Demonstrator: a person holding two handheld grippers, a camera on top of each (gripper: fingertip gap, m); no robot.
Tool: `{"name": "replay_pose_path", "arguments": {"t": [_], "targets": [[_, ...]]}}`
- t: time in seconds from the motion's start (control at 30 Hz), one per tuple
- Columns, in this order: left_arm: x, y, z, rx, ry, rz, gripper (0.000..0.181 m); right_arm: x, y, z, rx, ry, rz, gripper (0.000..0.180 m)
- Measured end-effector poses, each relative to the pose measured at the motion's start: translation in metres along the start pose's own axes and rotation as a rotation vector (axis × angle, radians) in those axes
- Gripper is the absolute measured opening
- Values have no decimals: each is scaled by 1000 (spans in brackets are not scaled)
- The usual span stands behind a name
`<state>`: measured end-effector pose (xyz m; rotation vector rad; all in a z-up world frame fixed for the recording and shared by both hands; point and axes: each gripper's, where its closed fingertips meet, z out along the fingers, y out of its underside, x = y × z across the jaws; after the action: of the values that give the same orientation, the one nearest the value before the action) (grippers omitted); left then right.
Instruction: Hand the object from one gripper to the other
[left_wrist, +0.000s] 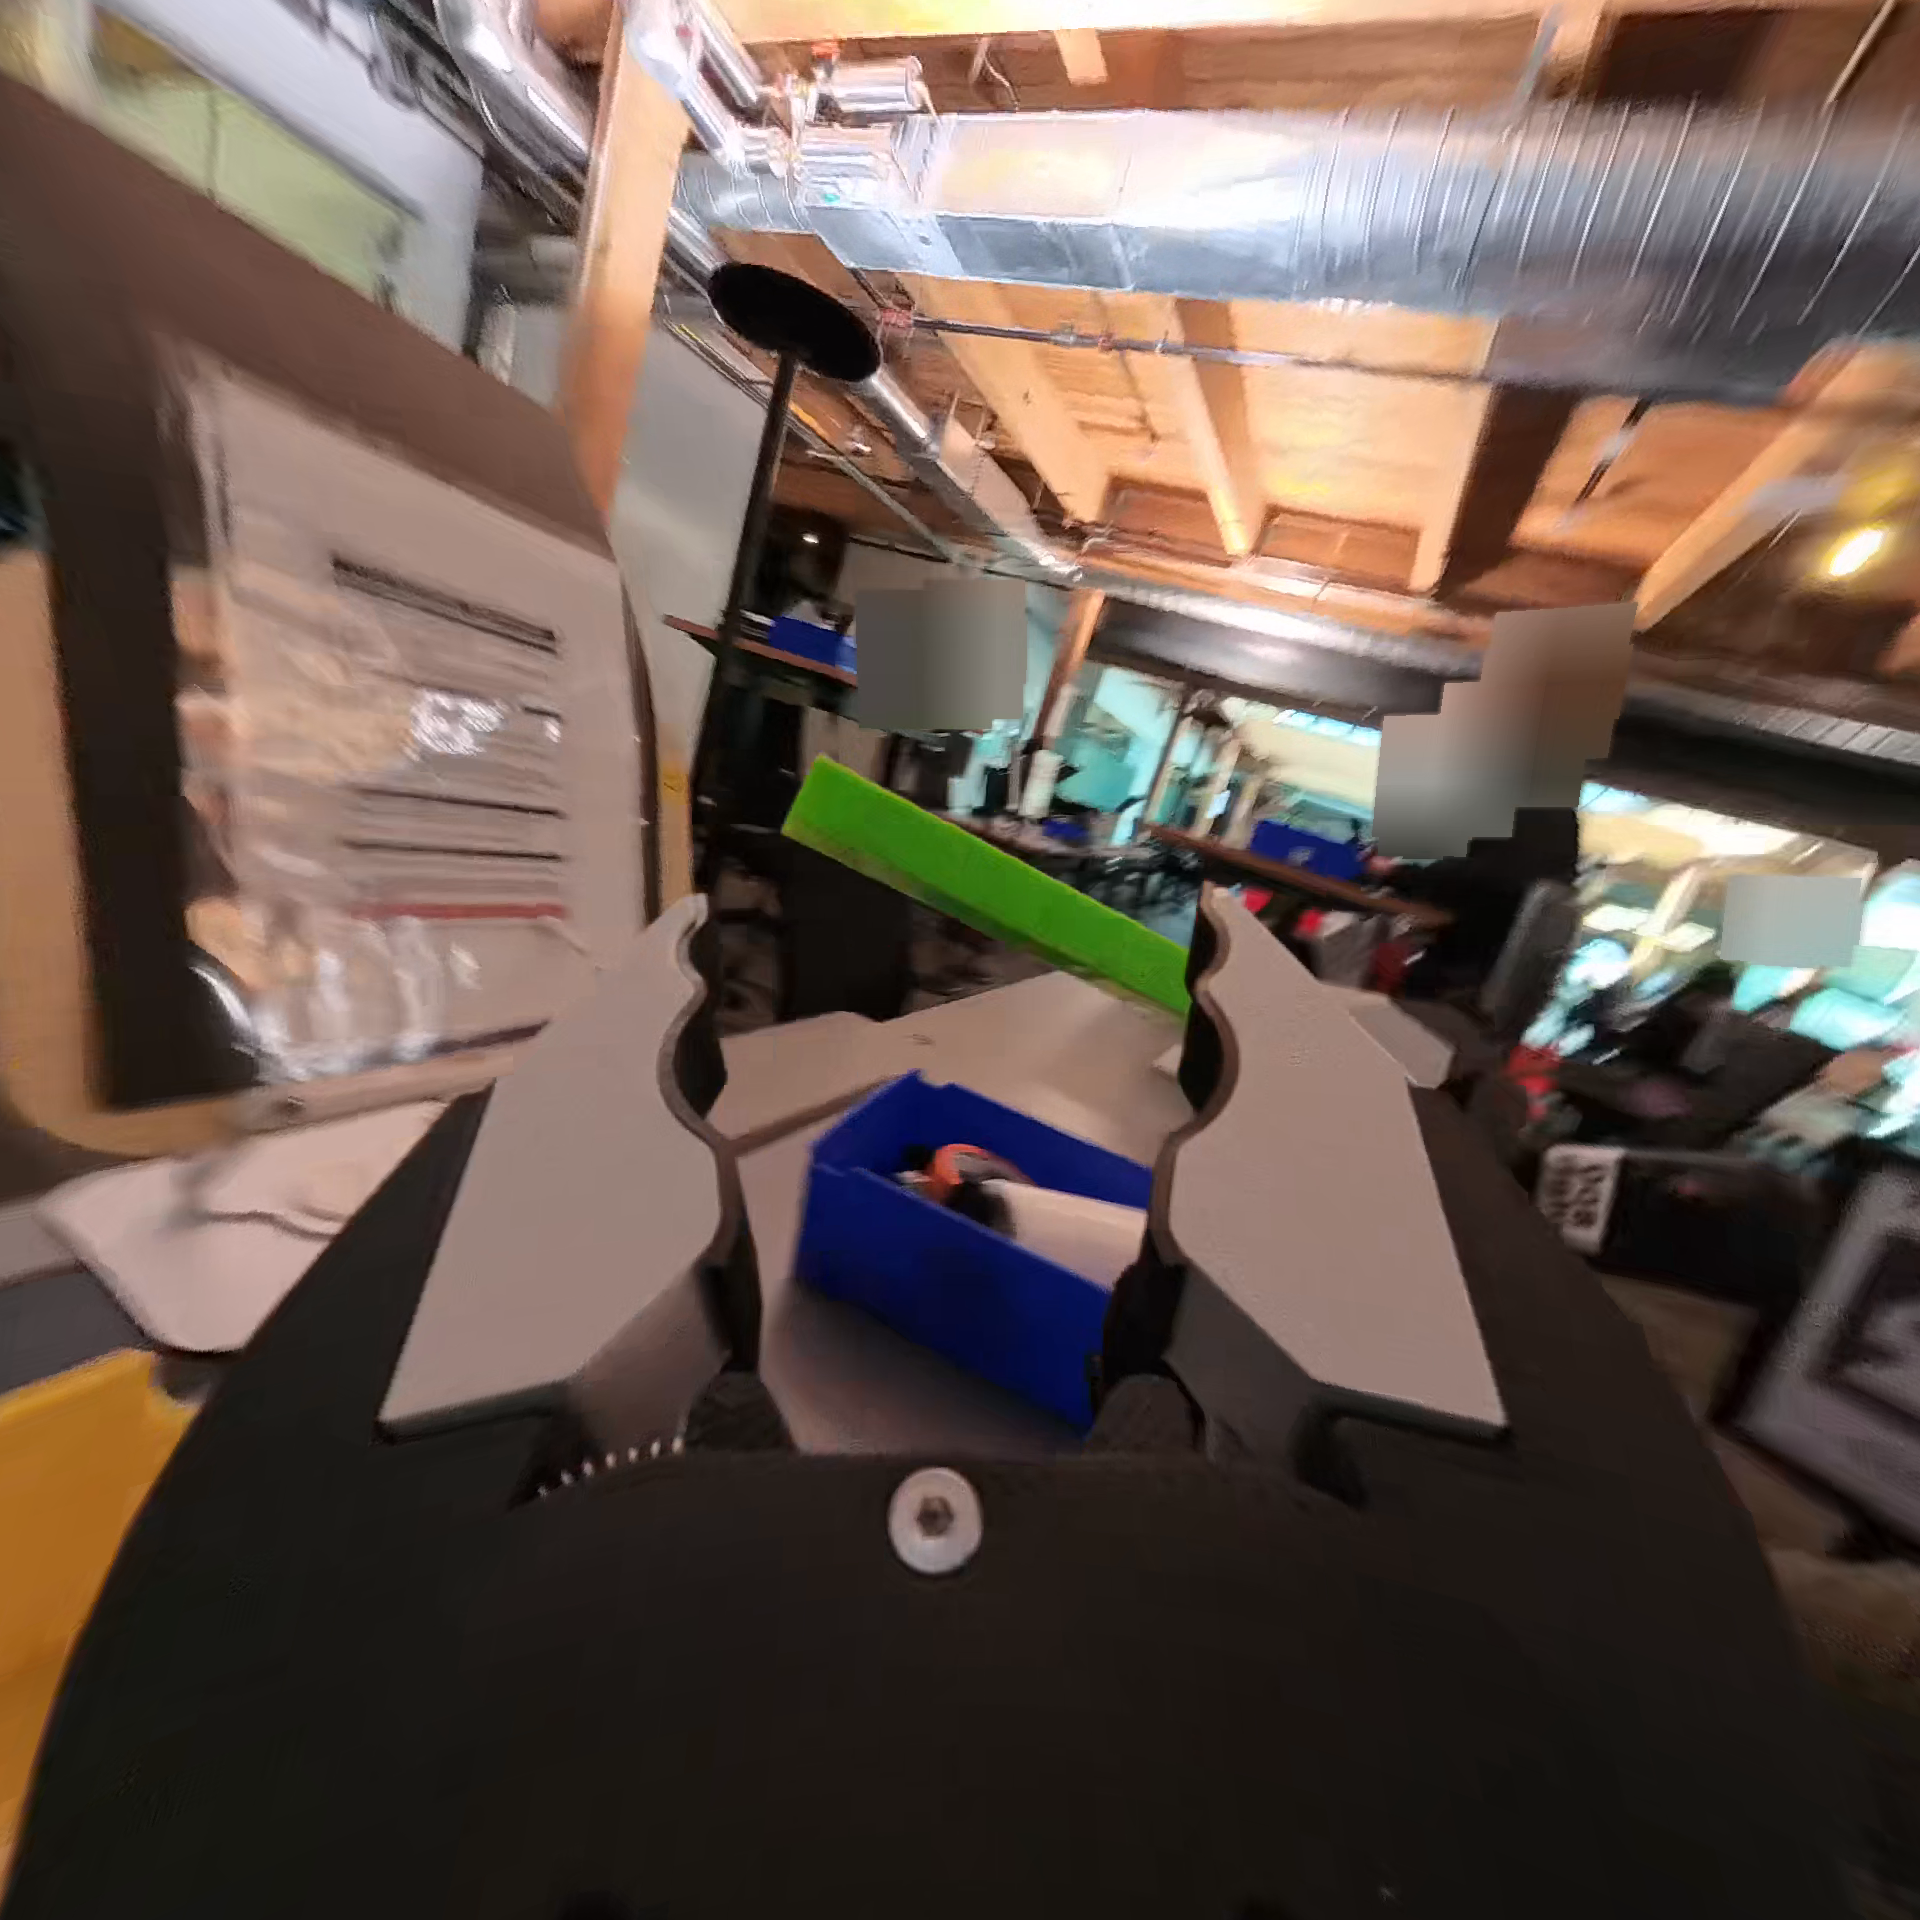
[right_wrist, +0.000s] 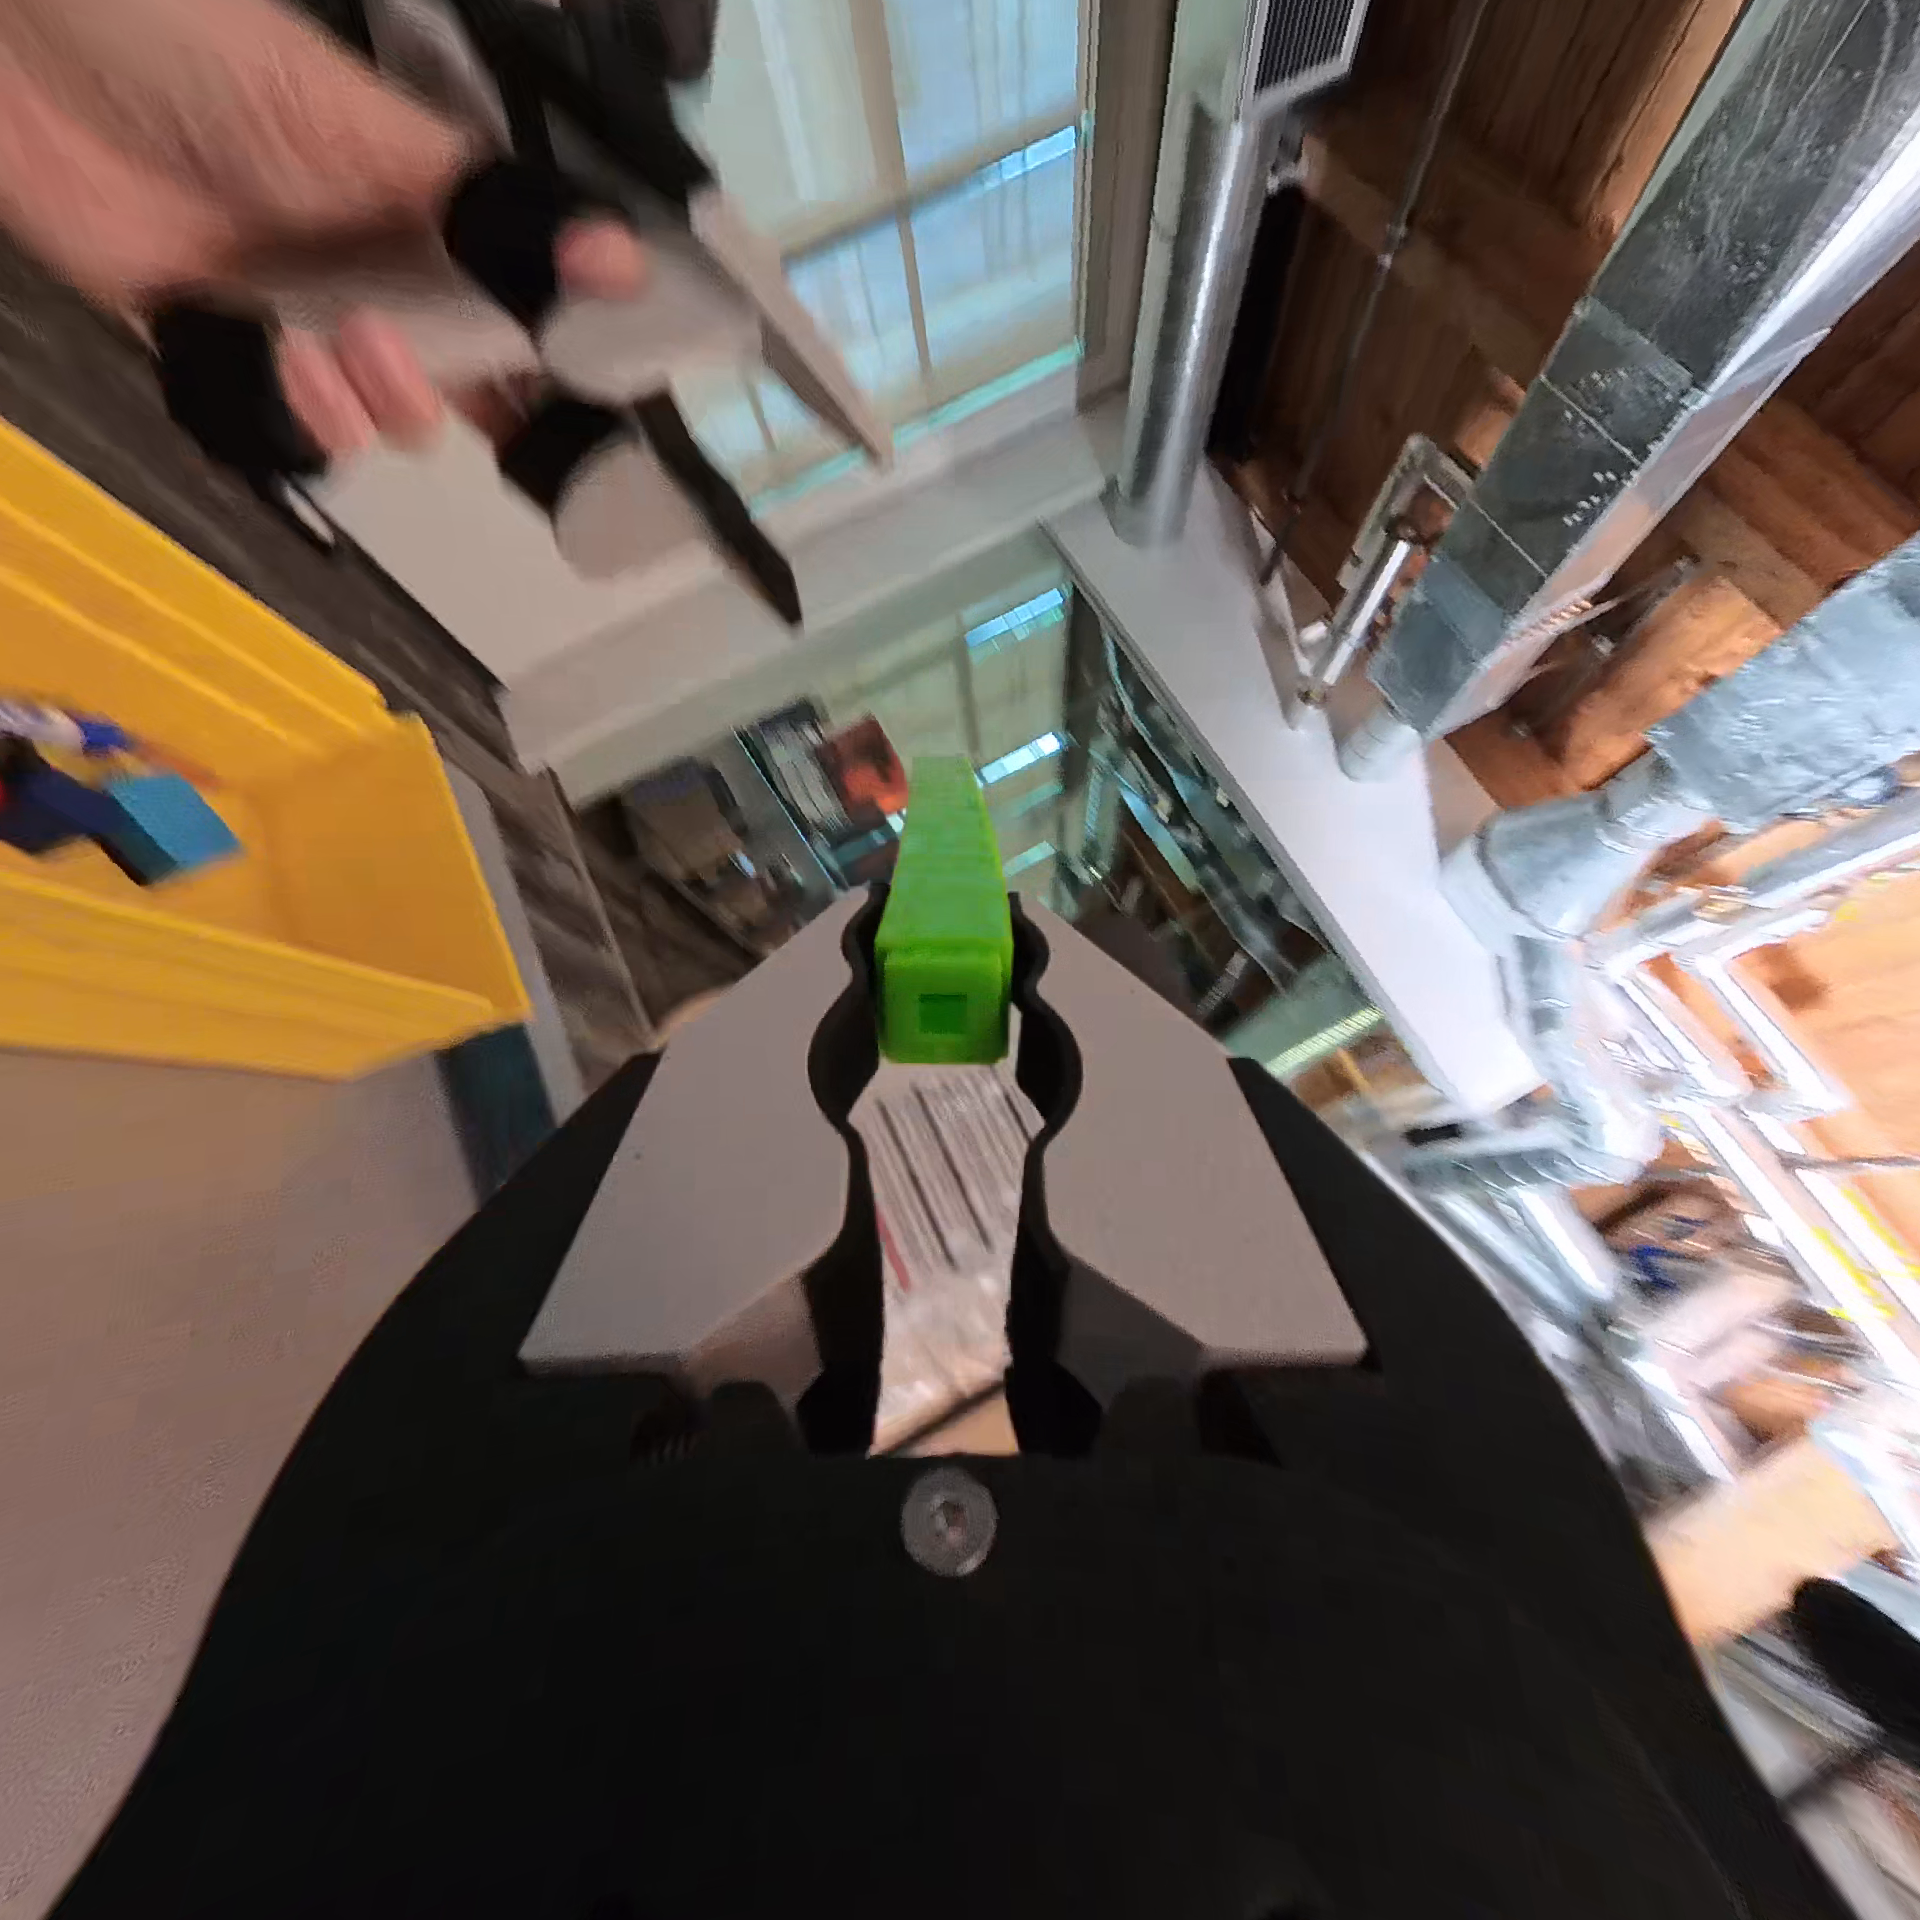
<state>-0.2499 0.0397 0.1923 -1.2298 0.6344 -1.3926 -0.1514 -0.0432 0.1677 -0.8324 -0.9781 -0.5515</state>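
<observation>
A bright green square bar (right_wrist: 940, 914) is clamped between my right gripper's (right_wrist: 943, 935) fingertips and points away from the camera. The same green bar (left_wrist: 977, 883) shows in the left wrist view, slanting from upper left down to the right, just beyond my left gripper's (left_wrist: 951, 935) tips; its lower end is hidden behind the right finger (left_wrist: 1247, 1039). My left gripper is open and empty. It also shows blurred in the right wrist view (right_wrist: 623, 416), held by a hand (right_wrist: 208, 166) at upper left, apart from the bar.
A blue bin (left_wrist: 935, 1257) with small items stands on the grey table (left_wrist: 1039, 1029) below the left gripper. A yellow bin (right_wrist: 312, 852) holding a blue block (right_wrist: 161, 826) is at left. A cardboard box with a label (left_wrist: 343, 748) stands at the left.
</observation>
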Motion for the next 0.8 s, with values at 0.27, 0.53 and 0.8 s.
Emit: {"name": "replay_pose_path", "arguments": {"t": [0.27,0.53,0.8], "targets": [[34,26,7,-197,-113,704,86,-21,44,14,-192,17,-339,20],[13,82,30,-452,-365,1652,78,-37,30,9,-175,-93,-381,20],[43,113,56,-306,-276,1922,40,-47,0,2,-146,-159,-430,20]]}}
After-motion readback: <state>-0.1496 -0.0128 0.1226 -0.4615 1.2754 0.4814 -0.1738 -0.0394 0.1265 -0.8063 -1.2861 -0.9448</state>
